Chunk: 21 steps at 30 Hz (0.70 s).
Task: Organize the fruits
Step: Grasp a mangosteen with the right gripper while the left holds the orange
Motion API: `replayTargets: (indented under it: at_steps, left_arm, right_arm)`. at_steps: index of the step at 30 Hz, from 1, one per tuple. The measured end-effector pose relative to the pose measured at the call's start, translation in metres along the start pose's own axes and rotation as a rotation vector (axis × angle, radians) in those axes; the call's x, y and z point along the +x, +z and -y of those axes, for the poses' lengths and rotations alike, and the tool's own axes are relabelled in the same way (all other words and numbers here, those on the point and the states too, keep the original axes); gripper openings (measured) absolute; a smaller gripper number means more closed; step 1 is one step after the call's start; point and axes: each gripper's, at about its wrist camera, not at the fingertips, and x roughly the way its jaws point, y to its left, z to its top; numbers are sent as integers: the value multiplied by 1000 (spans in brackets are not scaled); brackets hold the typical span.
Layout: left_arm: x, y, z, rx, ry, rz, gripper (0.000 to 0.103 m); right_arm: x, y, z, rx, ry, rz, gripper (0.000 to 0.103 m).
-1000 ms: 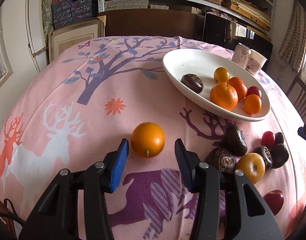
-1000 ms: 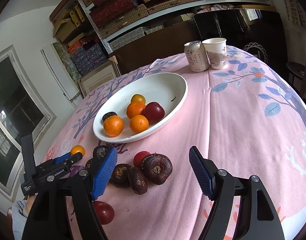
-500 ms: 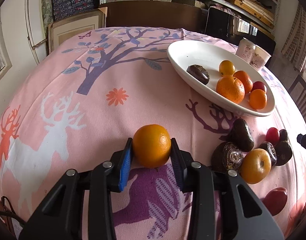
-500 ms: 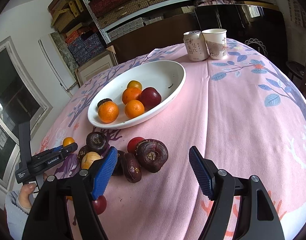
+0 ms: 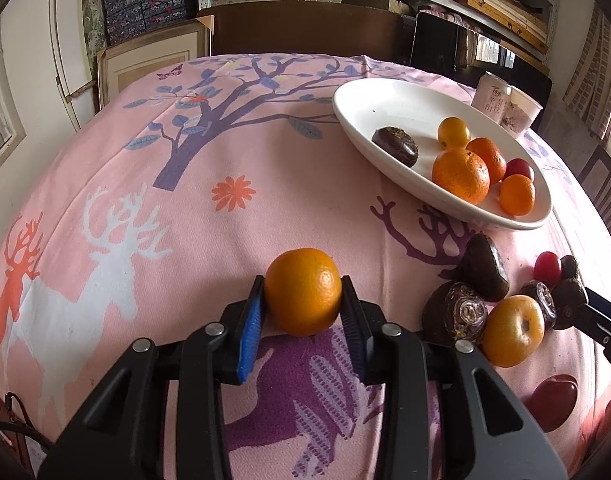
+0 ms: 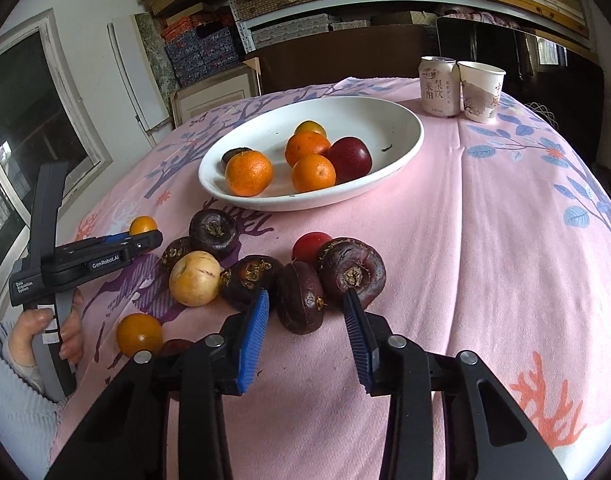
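**Fruit sorting: one grab done, one nearly there**

Gripping an orange (image 5: pixel 303 292) tight in the jaws of the left gripper (image 5: pixel 302 280), near the front of the bench (image 5: pixel 145 160) and well apart from the white dish (image 5: pixel 393 104). Loads of bare pink cloth to the left of it. Crowded on the right by a heap of dark fruits (image 5: pixel 481 268) and a yellow fruit (image 5: pixel 513 330).

Just been closing the jaws of the right gripper (image 6: pixel 306 295) around a dark fruit (image 6: pixel 301 308) in that heap. Not pinching it though, with a sliver of gap on each side. Wide open cloth to the right there, all the way to the bench edge.

Only from the right wrist:
- Can read "GenRobot.AI" and "Data Acquisition System" on the left gripper's body.
- Can see the hand (image 6: pixel 37 328) holding it.
- Can spot Chinese writing on a can (image 6: pixel 437 86) touching a paper cup (image 6: pixel 481 92).

Only from the left wrist: can see both pads pressed onto the orange.
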Motion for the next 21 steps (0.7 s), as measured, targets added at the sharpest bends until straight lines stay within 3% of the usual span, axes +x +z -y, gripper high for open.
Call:
replayTargets:
  at_steps: [8, 11, 15, 21]
  left_arm:
    - [1, 0, 0, 2, 3, -2, 36]
    - [1, 0, 0, 2, 2, -2, 36]
    - [1, 0, -1, -7, -7, 0, 36]
    - [-6, 0, 1, 1, -10, 35, 36]
  right_arm:
    - [10, 3, -5, -19, -16, -17, 31]
    - [24, 4, -2, -3, -1, -79, 31]
    - [18, 4, -1, 11, 29, -50, 22]
    - [10, 4, 1, 20, 39, -19, 21]
